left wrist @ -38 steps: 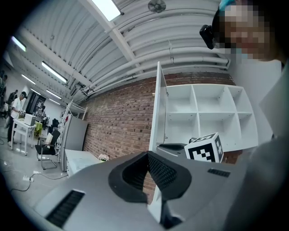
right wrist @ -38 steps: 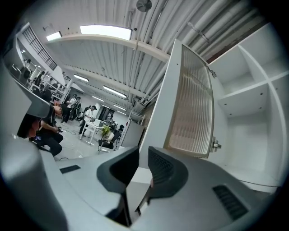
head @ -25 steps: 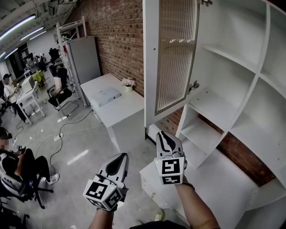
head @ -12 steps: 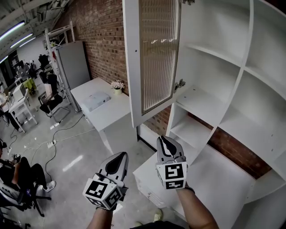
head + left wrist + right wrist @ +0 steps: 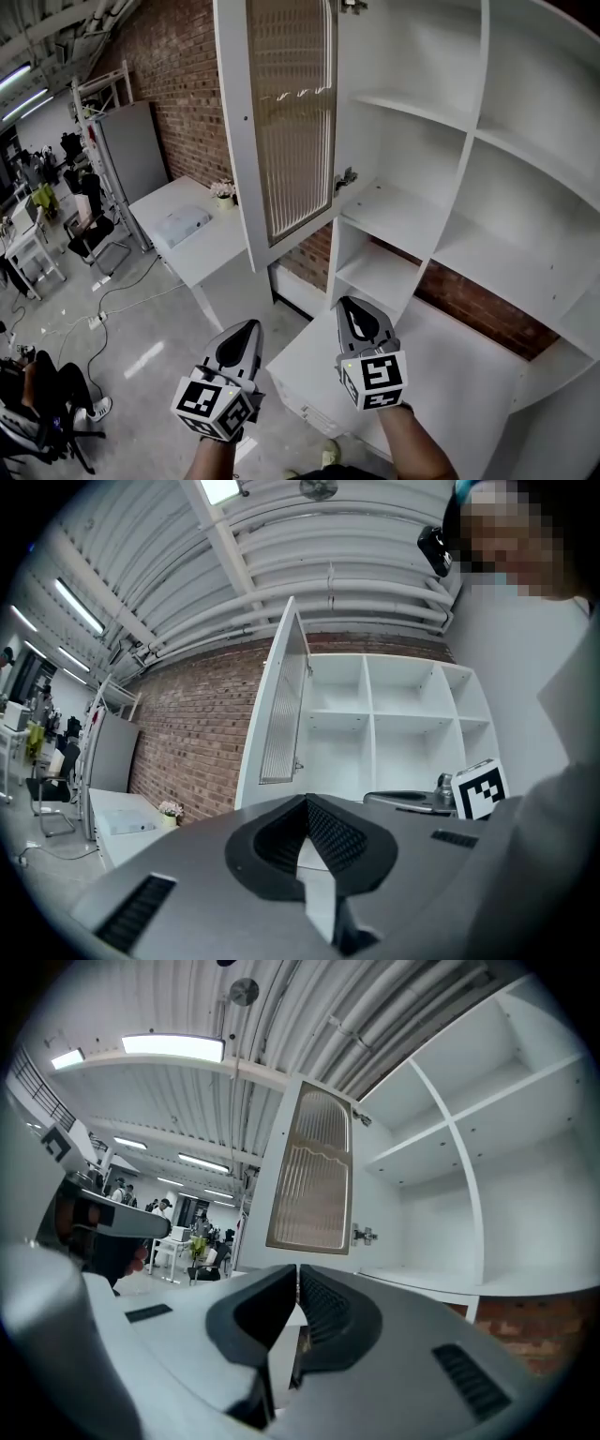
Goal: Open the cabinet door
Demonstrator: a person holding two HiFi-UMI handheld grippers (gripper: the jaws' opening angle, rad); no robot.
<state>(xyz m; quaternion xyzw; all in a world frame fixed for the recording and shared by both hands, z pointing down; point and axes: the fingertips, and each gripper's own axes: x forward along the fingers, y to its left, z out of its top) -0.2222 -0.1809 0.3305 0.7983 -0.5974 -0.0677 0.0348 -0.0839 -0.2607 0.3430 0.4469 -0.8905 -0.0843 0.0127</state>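
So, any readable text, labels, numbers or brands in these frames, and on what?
None: no word, number or brand can be read in any view.
On the left gripper, the marker cube: black-and-white square code, not text.
On the right gripper, the marker cube: the same.
On the cabinet door and shelves: no print.
On the white device on the desk: too small to tell.

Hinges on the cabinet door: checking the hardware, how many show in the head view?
2 hinges: upper hinge at the door top, lower hinge beside a shelf. Any above the frame is hidden.
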